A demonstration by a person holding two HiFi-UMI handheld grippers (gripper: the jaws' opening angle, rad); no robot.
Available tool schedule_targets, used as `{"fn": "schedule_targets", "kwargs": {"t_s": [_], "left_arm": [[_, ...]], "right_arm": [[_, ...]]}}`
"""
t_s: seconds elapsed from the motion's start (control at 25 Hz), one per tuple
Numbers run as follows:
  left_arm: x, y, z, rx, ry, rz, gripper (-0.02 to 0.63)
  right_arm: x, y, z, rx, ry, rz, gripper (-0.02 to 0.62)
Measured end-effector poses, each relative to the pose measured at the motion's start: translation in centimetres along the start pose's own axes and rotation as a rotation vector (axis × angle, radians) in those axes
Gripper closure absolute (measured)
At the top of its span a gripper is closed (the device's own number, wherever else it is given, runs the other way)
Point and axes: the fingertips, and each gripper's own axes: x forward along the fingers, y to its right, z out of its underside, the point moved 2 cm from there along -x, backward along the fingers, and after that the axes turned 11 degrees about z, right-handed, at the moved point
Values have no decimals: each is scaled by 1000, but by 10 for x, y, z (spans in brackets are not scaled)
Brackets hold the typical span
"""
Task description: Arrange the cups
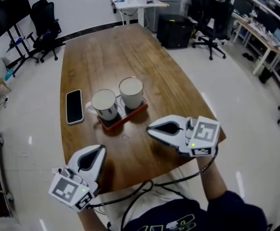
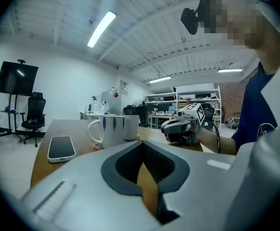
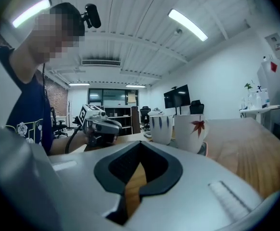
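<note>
Two white cups stand side by side on a small red tray [image 1: 134, 116] in the middle of the wooden table. The left cup [image 1: 104, 104] has blue marks [image 2: 106, 129]; the right cup [image 1: 131, 92] bears a red leaf [image 3: 192, 132]. My left gripper [image 1: 100, 149] hovers at the table's near edge, left of the tray, shut and empty. On the right, near the table's front corner, my right gripper [image 1: 149, 129] points left toward the tray, also shut with nothing in it. Each gripper shows in the other's view: the right gripper [image 2: 166, 126] and the left gripper [image 3: 127, 125].
A black phone [image 1: 74, 106] lies on the table [image 1: 125, 52] left of the tray. Office chairs [image 1: 46, 25], a monitor stand, a white desk [image 1: 137, 4] and a black box [image 1: 174, 30] surround the table on the white floor.
</note>
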Motion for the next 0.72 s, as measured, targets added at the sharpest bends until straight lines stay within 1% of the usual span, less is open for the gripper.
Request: {"fn": "schedule_targets", "kwargs": {"t_s": [0.2,0.72], "left_arm": [[1,-1,-3,6,-2,2,603],[1,-1,0,1,0,0,603]], "right_arm": [[0,4,-5,3,23,39,588],[0,5,-3,17,15,35,588]]}}
